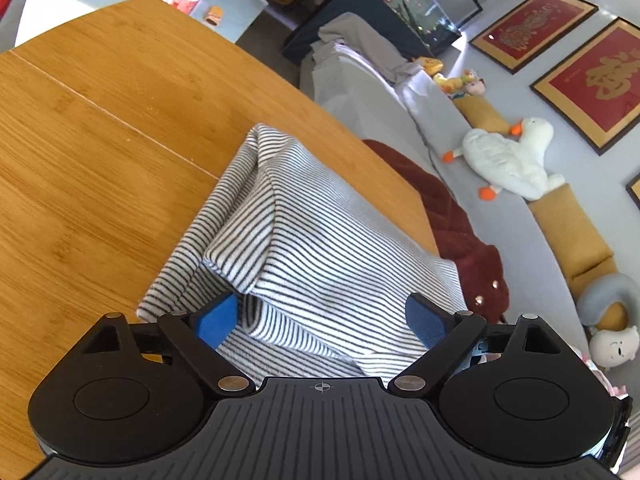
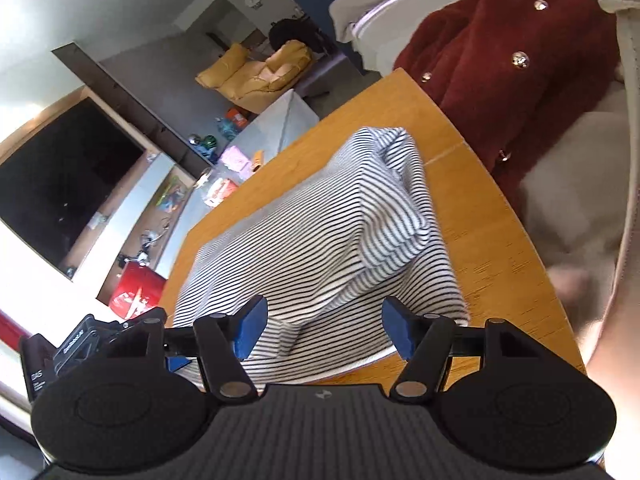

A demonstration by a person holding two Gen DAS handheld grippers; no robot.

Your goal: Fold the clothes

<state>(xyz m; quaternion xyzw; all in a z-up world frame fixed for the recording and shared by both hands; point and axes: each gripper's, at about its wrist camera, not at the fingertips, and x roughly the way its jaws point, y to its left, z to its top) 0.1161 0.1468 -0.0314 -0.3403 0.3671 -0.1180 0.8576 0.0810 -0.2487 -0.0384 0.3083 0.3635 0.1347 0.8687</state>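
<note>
striped top (image 1: 320, 248) lying on the wooden surface (image 1: 100, 160), near its edge by the sofa, already partly folded: one side is doubled over into a thick flap, and the far end is bunched up.

left tool (image 1: 324, 320) sitting low at the near hem, jaws standing wide, blue pads (image 1: 218, 318) on either side of a raised fold. cloth is lying between them but nothing is being pinched.

right tool (image 2: 326, 328) hovering at the same near edge from the other side, jaws parted less widely, a hump of the top (image 2: 320, 232) sitting between the pads; pads not pressing on it as far as i can see.

reading this as mid-fold: both tools are lining up on the near hem for the next fold.

next move, as i judge it: closing on both near corners together, catching every layer, then lifting and carrying the hem toward the bunched far end. the thick flap may be slipping out if only the top layer is caught.

red coat (image 2: 520, 60) hanging off the far edge, not in play.
</note>
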